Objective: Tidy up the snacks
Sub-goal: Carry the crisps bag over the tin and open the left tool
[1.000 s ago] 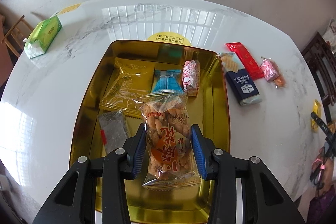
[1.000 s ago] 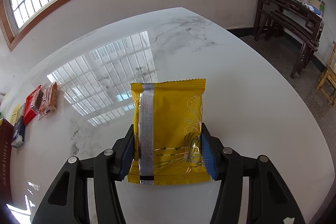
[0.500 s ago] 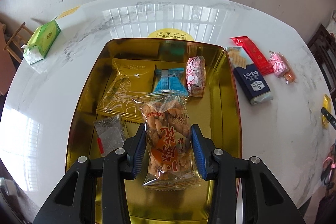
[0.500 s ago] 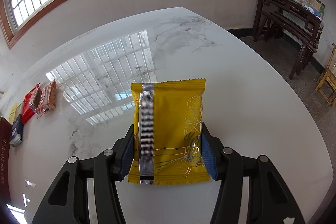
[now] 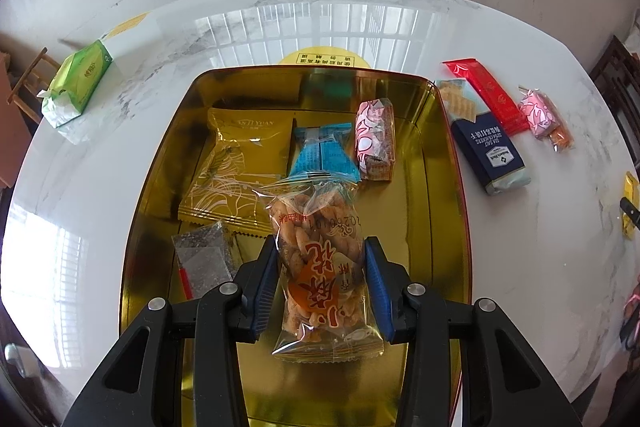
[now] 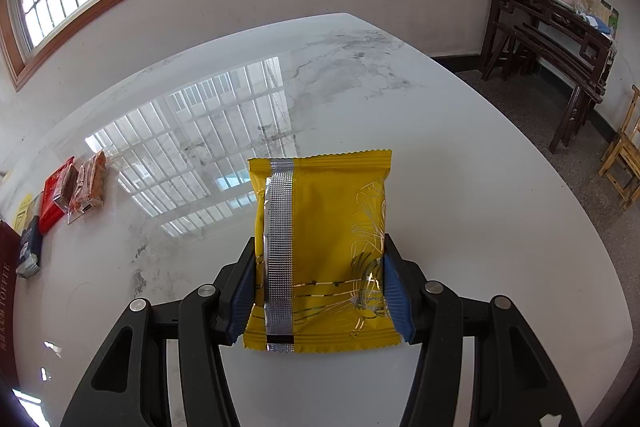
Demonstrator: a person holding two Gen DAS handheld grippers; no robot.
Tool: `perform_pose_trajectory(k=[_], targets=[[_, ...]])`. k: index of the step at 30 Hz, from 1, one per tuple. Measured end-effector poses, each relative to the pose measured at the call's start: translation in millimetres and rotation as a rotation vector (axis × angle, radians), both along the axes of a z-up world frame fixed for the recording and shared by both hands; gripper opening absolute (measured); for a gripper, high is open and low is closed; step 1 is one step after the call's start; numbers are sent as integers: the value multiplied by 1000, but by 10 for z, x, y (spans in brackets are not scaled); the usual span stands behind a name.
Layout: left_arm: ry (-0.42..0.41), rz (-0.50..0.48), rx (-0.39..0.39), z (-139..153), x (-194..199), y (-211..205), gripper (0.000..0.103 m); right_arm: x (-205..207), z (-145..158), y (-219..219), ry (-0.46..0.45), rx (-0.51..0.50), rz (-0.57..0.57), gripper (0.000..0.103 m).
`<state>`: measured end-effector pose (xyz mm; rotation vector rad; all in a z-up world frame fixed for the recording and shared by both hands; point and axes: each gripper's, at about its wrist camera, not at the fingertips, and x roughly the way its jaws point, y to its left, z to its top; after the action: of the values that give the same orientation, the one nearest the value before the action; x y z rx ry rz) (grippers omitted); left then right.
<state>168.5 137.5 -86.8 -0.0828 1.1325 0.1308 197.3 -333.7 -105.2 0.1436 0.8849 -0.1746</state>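
My left gripper point(image 5: 320, 283) is shut on a clear packet of fried dough twists point(image 5: 320, 259) with red lettering, held above the gold tin tray point(image 5: 444, 227). In the tray lie a gold packet point(image 5: 240, 163), a blue packet point(image 5: 320, 155), a pink-patterned bar point(image 5: 374, 139) and a small grey sachet point(image 5: 204, 259). In the right wrist view, my right gripper point(image 6: 320, 291) is shut on a yellow foil packet point(image 6: 324, 251) with a silver seam, above the bare white marble table point(image 6: 460, 187).
To the right of the tray lie a navy cracker box point(image 5: 484, 143), a red bar point(image 5: 488, 95) and a pink packet point(image 5: 542, 115). A green tissue pack point(image 5: 76, 87) sits at far left. In the right wrist view, dark wooden furniture point(image 6: 548, 39) stands beyond the table.
In the left wrist view the tray and table have slid slightly down and right in the picture as the gripper tilted a little. The right wrist view is unchanged.
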Motion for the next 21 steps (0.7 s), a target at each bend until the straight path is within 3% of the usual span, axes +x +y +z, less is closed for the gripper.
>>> perform_pose_trajectory(k=[21], targets=[[28, -6, 36, -95, 78, 12, 47, -5, -4, 11, 4, -12, 0, 54]])
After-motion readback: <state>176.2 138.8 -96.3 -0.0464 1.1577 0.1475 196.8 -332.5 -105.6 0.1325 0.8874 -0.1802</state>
